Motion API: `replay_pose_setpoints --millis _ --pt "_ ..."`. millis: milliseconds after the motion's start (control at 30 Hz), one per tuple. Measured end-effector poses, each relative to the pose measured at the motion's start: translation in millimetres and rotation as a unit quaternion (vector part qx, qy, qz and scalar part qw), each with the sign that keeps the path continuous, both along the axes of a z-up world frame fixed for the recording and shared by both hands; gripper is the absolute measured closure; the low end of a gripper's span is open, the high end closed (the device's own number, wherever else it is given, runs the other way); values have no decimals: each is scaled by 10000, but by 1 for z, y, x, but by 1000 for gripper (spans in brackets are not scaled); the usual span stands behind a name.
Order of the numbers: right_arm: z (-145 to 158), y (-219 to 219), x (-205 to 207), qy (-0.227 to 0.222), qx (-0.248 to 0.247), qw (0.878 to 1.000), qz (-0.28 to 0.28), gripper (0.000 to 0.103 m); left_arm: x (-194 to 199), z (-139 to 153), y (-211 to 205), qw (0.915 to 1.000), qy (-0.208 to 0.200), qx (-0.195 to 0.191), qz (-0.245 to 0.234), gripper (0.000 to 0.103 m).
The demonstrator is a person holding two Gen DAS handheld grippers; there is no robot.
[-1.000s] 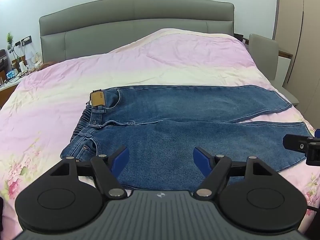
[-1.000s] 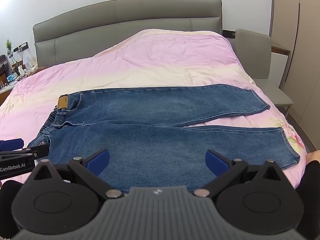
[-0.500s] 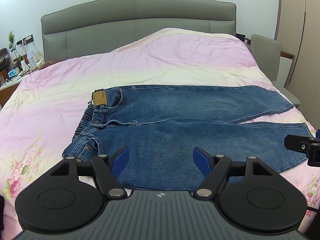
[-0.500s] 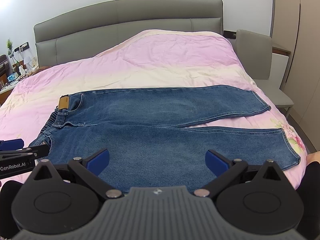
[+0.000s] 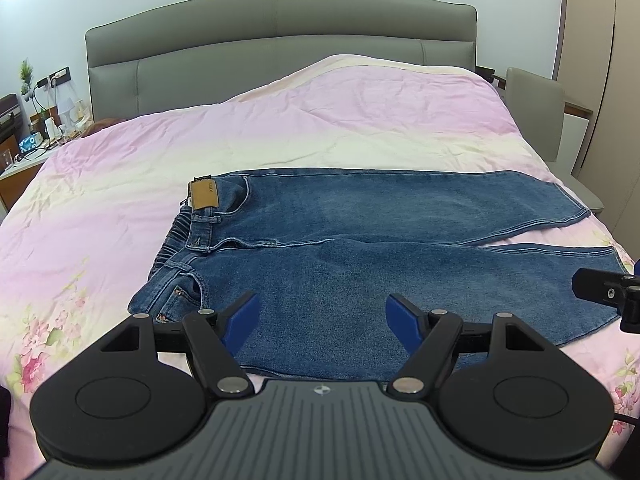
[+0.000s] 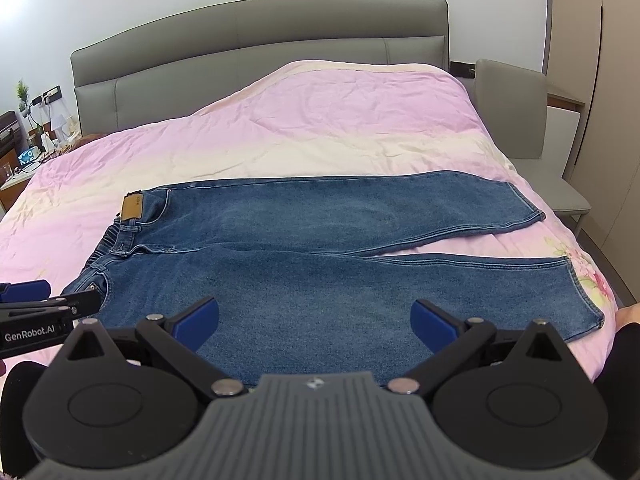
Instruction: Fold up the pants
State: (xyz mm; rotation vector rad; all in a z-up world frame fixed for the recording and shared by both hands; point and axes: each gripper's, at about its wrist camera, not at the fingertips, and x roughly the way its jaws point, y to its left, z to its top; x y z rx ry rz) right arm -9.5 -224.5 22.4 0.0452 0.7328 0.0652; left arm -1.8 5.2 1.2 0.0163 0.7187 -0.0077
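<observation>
Blue jeans lie flat on the bed, waistband with a tan patch at the left, both legs stretched right and slightly apart at the hems. They also show in the right wrist view. My left gripper is open and empty above the near edge of the jeans, toward the waist. My right gripper is open and empty above the near leg. Each gripper shows at the edge of the other's view, the right one and the left one.
The bed has a pink floral cover and a grey headboard. A nightstand with small items stands at the left. A grey chair stands by the bed's right side.
Both grippers have drifted slightly; the views shifted a little and the jeans have not moved. Both stay open.
</observation>
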Motion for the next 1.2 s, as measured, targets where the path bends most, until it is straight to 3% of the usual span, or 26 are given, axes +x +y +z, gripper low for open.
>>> replay_pose_setpoints --millis 1200 --pt "1 -5 -2 -7 85 10000 16 5 -3 3 0 10000 -9 -86 9 18"
